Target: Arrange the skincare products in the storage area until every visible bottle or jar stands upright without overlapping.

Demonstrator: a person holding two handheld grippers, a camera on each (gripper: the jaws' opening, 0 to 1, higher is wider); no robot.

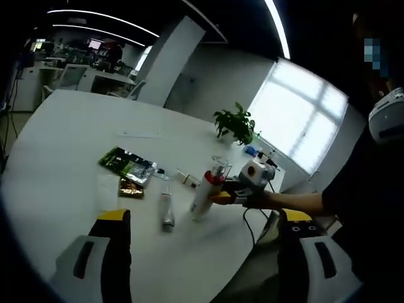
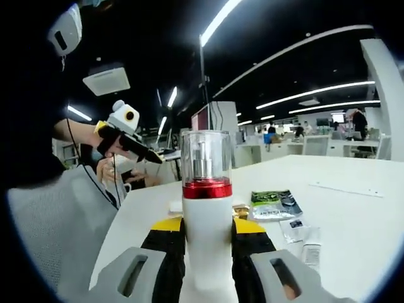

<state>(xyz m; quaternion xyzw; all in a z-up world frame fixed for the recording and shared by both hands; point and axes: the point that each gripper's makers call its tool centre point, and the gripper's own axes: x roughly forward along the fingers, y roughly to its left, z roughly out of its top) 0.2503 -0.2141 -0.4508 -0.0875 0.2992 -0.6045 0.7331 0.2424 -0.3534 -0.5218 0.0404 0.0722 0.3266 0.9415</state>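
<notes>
While left gripper (image 1: pixel 202 252) gapes | right gripper (image 2: pixel 208 237) clamps pump bottle (image 2: pixel 206 208)

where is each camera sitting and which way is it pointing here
Left gripper view: rides the left gripper, facing across the white table toward the plant and window; a person's forearm holds the right gripper there.
Right gripper view: rides the right gripper, looking along the table into the office; the left gripper shows upper left.
Shared: the white bottle, clamped by the right gripper, and the green packet.
</notes>
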